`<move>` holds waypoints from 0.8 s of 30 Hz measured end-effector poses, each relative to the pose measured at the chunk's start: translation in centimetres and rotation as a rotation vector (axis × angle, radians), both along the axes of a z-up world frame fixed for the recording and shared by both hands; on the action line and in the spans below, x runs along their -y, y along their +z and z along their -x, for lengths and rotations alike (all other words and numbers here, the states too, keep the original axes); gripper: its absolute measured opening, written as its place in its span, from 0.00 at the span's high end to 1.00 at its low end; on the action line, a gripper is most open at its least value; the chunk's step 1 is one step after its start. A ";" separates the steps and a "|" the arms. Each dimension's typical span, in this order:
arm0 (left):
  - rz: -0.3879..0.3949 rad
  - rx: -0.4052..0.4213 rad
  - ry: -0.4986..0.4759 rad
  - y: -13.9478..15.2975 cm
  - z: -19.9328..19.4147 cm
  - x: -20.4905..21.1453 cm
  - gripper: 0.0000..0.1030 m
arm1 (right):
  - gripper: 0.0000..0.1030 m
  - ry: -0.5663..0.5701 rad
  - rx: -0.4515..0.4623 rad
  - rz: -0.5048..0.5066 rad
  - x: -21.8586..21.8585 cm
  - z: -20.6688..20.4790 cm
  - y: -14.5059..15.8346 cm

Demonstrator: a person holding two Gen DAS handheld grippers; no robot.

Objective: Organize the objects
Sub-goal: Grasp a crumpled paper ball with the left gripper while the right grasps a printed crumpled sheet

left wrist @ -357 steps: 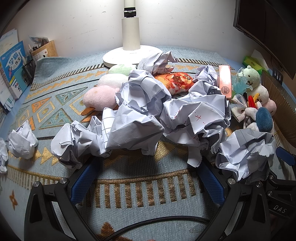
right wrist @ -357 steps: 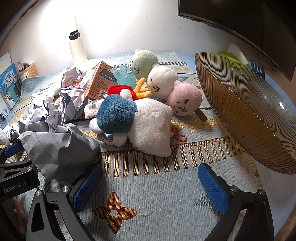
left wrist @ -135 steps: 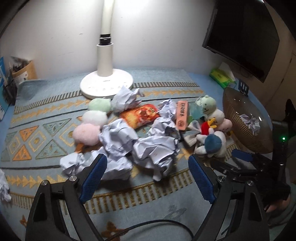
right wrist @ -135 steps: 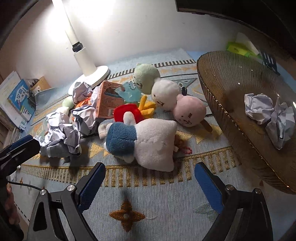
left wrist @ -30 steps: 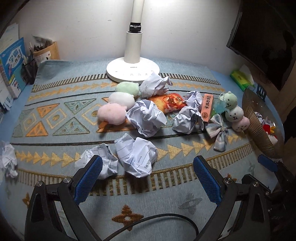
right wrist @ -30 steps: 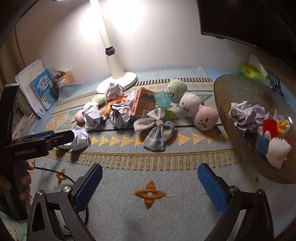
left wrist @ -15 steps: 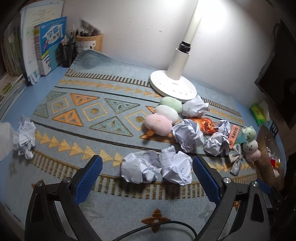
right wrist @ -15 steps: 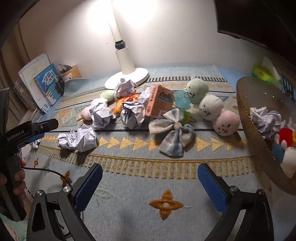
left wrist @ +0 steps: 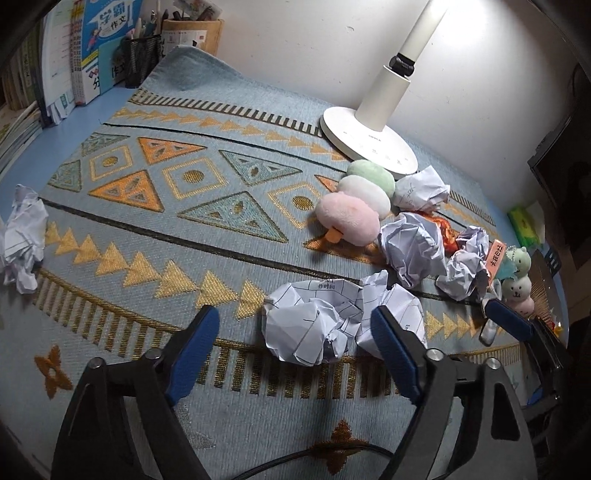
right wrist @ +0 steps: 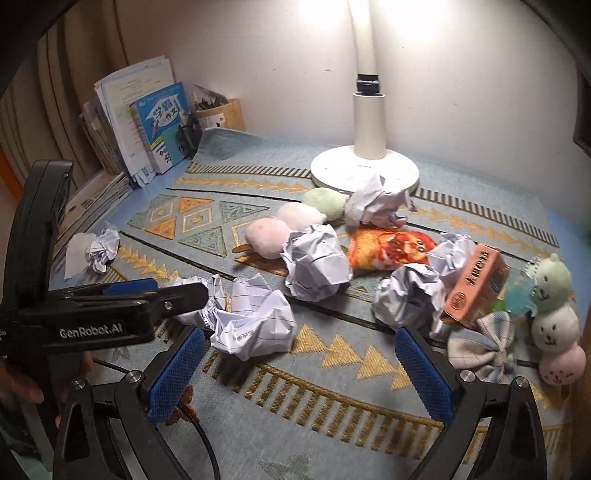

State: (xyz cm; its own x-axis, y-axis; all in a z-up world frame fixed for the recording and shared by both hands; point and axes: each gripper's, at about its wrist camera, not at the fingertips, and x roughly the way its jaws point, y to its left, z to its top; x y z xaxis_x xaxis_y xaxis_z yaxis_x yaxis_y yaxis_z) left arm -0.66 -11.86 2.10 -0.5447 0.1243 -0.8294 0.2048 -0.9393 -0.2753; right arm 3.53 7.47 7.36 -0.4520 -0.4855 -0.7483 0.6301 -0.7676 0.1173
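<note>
Two crumpled lined paper balls [left wrist: 310,325] lie together on the patterned mat. My left gripper [left wrist: 295,332] hangs over them, its jaws closing. The balls sit between the blue pads; the left pad [left wrist: 195,339] stands clear of the paper. In the right wrist view the same paper [right wrist: 255,321] lies beside the left gripper [right wrist: 177,291]. My right gripper [right wrist: 301,354] is open above bare mat just in front of that paper, with nothing between its fingers. More paper balls [right wrist: 317,266], a dango plush [right wrist: 266,236] and a stray ball [left wrist: 22,236] at the mat's left edge lie around.
A white lamp base [left wrist: 369,144] stands at the back. An orange snack packet [right wrist: 388,247], an orange box [right wrist: 476,288], a plaid bow [right wrist: 480,350] and a bear plush [right wrist: 554,317] lie to the right. Books [right wrist: 159,125] and a pen holder [left wrist: 192,33] line the back left.
The left gripper's jaws have narrowed and it has dropped closer to the two paper balls. The right gripper has swung left; the basket has left its view.
</note>
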 end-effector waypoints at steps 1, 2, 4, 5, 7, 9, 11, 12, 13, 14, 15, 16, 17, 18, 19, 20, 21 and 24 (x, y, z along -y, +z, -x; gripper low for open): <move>0.005 0.012 -0.001 -0.4 0.2 -0.1 0.39 | 0.00 0.011 0.000 -0.006 0.5 0.1 -0.3; 0.015 0.007 0.003 -0.6 0.2 -0.1 0.39 | 0.00 0.023 0.002 -0.029 1.0 0.2 -0.7; 0.016 -0.015 -0.019 -0.5 0.2 -0.2 0.54 | 0.00 0.041 0.000 -0.045 1.8 0.3 -1.3; 0.002 -0.022 -0.024 -0.4 0.2 -0.2 0.56 | 0.00 0.044 0.001 -0.047 2.0 0.3 -1.4; 0.009 -0.031 -0.017 -0.3 0.0 -0.2 0.57 | 0.00 0.044 0.005 -0.045 2.5 0.5 -1.6; -0.007 -0.033 0.002 -0.4 -0.1 0.3 0.58 | 0.00 0.047 0.013 -0.036 3.0 0.8 -1.8; -0.023 -0.035 0.025 -0.5 -0.3 1.0 0.58 | 0.00 0.043 0.022 -0.038 3.4 1.1 -2.2; -0.027 -0.034 0.037 -0.5 -0.5 1.2 0.58 | 0.00 0.045 0.030 -0.040 3.7 1.2 -2.5; -0.032 -0.034 0.047 -0.5 -0.6 1.5 0.58 | 0.01 0.053 0.038 -0.037 3.8 1.3 -2.7; -0.036 -0.033 0.056 -0.5 -0.7 1.7 0.58 | 0.03 0.064 0.045 -0.030 3.9 1.3 -3.0; -0.038 -0.033 0.063 -0.5 -0.8 1.8 0.58 | 0.15 0.070 0.049 -0.024 4.0 1.2 -3.1; -0.039 -0.032 0.069 -0.5 -0.9 2.0 0.58 | 0.35 0.079 0.061 -0.016 4.1 1.2 -3.3; -0.041 -0.033 0.075 -0.4 -1.0 2.1 0.58 | 0.42 0.083 0.072 -0.011 4.0 1.3 -3.5; -0.043 -0.034 0.081 -0.3 -1.1 2.2 0.58 | 0.47 0.074 0.052 -0.007 3.8 1.2 -3.3; -0.046 -0.037 0.086 -0.2 -1.2 2.3 0.58 | 0.48 0.070 0.043 0.006 3.5 1.2 -3.0; -0.049 -0.040 0.090 -0.1 -1.3 2.4 0.58 | 0.48 0.071 0.035 0.034 3.1 1.1 -2.6; -0.050 -0.044 0.093 0.1 -1.4 2.4 0.58 | 0.48 0.072 0.026 0.059 2.7 1.0 -2.2; -0.054 -0.058 0.089 0.7 -1.6 2.3 0.58 | 0.48 0.075 -0.009 0.100 1.5 0.6 -0.8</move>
